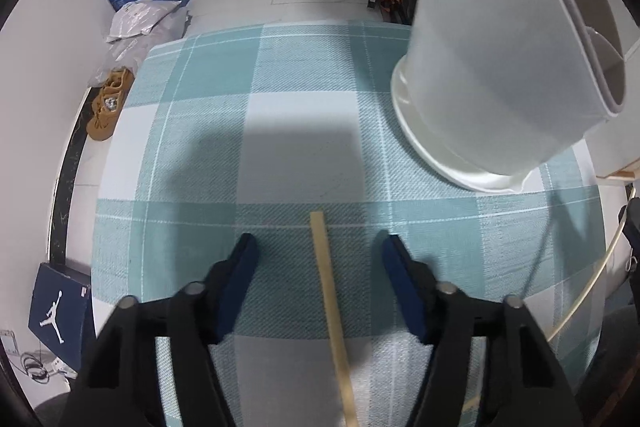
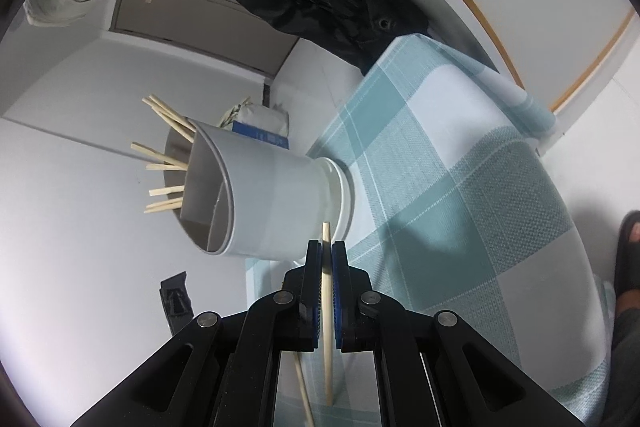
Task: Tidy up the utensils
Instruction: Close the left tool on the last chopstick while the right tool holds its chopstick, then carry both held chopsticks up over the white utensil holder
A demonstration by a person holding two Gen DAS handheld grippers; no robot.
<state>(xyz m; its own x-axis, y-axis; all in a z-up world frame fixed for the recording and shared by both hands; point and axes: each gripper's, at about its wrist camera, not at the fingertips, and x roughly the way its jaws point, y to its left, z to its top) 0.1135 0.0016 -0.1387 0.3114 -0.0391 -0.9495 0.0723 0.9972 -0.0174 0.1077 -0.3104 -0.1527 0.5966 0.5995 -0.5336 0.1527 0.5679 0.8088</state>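
Left tongs (image 1: 318,259) released, straddling a chopstick (image 1: 326,279) on the checked table (image 1: 200,167); right tongs (image 2: 327,259) clenched on another chopstick (image 2: 327,291), near white holder (image 2: 276,203).

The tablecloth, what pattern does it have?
The tablecloth has teal, white and grey checks, clearest in the left wrist view.

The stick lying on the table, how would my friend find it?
Find the teal-and-white checked tablecloth with the tall white plastic utensil holder. Nearer, between the left gripper's blue pads, lies one thin pale wooden chopstick, flat, untouched.
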